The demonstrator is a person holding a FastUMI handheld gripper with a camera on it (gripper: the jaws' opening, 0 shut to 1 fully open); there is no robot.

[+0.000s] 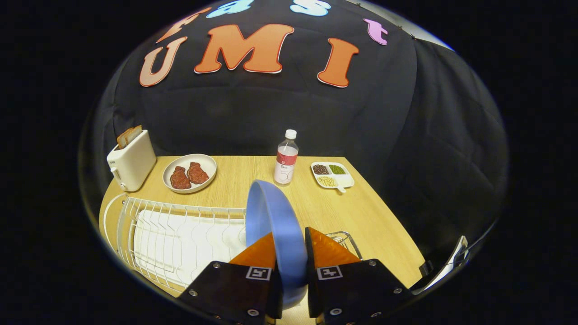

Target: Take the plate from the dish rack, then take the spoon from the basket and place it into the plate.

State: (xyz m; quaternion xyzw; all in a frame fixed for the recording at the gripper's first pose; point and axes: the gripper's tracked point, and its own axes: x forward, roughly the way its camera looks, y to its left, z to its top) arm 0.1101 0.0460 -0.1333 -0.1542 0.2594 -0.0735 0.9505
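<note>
- Our tool [291, 239] grips the blue plate [275, 225] on edge between both fingers, above the white dish rack [180, 234].
- We see a wooden tabletop [361, 212]; toaster [131, 160] at ten o'clock, bottle [286, 158] at twelve.
- Black cloth walls the booth.

plate [275, 225]: lower rim hidden between tool [291, 241] fingers | dish rack [180, 239]: near edge cut off | basket [345, 239]: mostly hidden

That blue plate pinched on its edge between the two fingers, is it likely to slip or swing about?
The blue plate keeps its shape standing on edge, so it is probably stiff. Its surface looks smooth and glossy, so it may slide in the hand-held gripper, whose fingers press only on its lower rim. With most of the plate above the grip, it could tip sideways over the dish rack.
</note>
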